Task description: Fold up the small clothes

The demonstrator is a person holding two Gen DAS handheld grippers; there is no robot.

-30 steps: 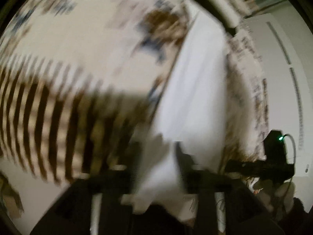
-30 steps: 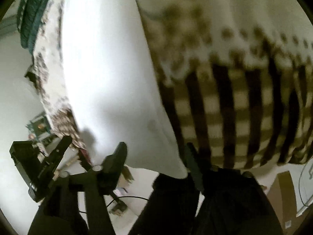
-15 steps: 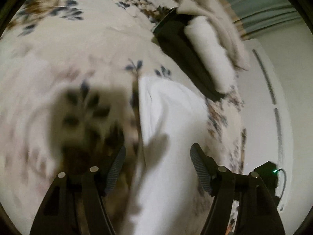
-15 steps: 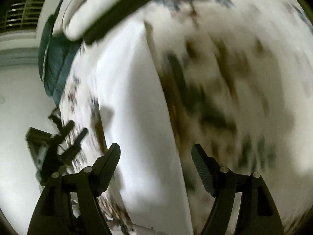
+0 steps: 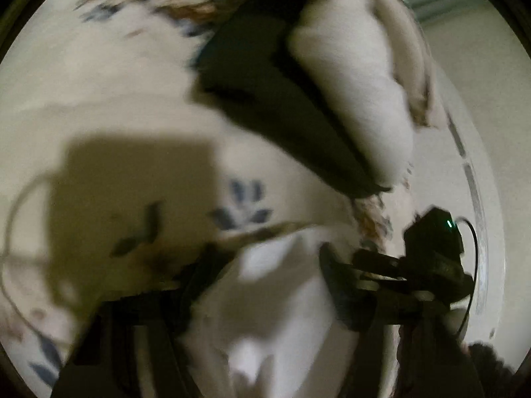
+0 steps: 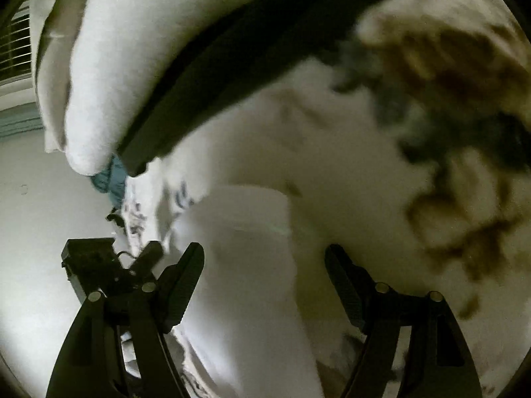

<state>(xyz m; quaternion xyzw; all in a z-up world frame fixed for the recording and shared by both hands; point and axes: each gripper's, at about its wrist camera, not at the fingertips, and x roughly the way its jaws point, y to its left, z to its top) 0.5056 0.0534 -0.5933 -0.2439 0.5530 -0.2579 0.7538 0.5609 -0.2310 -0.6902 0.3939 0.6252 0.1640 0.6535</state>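
A white garment (image 5: pixel 265 305) lies on the floral bed cover (image 5: pixel 109 76). In the left wrist view its top edge sits between the fingers of my left gripper (image 5: pixel 265 265), which is open. In the right wrist view the same white garment (image 6: pixel 252 265) lies between the fingers of my right gripper (image 6: pixel 265 265), which is open and holds nothing. The frames are blurred by motion.
A pile of folded clothes lies further up the bed: a dark piece (image 5: pixel 265 89) with a white piece (image 5: pixel 351 99) on it, also in the right wrist view (image 6: pixel 232 49). The other gripper (image 5: pixel 431 258) shows at the right. A white wall (image 6: pixel 33 215) is beyond the bed edge.
Both grippers let go of the white garment, which now lies on the bed. Both have moved forward along it toward the pile of folded clothes, which is now much closer.
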